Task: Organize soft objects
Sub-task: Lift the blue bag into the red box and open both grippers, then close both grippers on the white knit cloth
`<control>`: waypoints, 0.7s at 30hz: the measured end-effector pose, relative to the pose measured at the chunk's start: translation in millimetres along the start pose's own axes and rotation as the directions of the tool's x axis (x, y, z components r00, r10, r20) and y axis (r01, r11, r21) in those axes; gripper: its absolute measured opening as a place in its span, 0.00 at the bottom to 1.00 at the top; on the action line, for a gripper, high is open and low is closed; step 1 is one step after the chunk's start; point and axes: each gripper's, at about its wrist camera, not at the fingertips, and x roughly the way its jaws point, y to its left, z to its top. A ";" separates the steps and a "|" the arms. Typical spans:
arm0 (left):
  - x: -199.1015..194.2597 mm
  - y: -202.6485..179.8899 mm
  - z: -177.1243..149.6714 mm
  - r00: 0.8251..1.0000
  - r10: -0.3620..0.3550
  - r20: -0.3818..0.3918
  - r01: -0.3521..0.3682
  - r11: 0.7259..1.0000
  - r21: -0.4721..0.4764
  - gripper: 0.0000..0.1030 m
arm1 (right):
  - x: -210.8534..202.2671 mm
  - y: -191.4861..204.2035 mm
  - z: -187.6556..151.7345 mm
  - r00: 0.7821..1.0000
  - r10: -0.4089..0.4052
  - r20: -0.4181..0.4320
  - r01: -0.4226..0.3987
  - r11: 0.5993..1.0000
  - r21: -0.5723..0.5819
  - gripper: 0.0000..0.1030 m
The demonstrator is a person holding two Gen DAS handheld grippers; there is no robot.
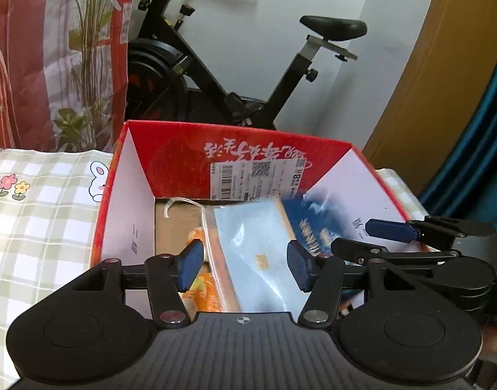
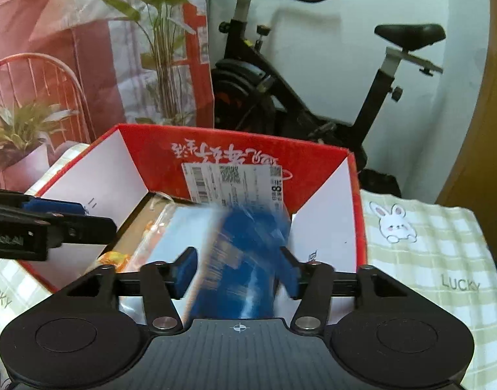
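The blurry blue pack [image 2: 245, 260] sits in the red box [image 2: 235, 149], between the wide-apart right gripper [image 2: 238, 273] fingers. The left gripper [image 1: 245, 266] is wide apart too, over the light blue pack [image 1: 258, 247].

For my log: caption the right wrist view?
Open right gripper over blurred blue pack in red box.

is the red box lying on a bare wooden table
No, the red box rests on a green checked cloth printed with rabbits.

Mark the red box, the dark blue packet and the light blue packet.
red box [image 1: 248, 149]: left wrist view, far inner wall.
dark blue packet [image 2: 238, 260]: right wrist view, blurred front face.
light blue packet [image 1: 255, 243]: left wrist view, top face.
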 end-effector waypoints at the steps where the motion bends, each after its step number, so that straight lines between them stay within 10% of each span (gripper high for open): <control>1: -4.7 0.7 -0.3 1.000 -0.005 0.003 0.005 1.000 0.000 0.57 | -3.6 0.2 0.6 1.000 0.001 0.007 -0.001 1.000 0.003 0.53; 12: -78.8 -6.5 -44.2 0.999 -0.046 0.011 0.044 0.995 0.093 0.57 | -102.4 2.9 -34.9 0.978 0.119 0.169 -0.125 0.992 0.028 0.53; 21: -71.6 14.4 -89.3 0.995 -0.050 -0.090 0.052 0.998 0.021 0.56 | -123.3 7.0 -107.7 0.988 0.135 0.069 -0.141 0.986 0.092 0.53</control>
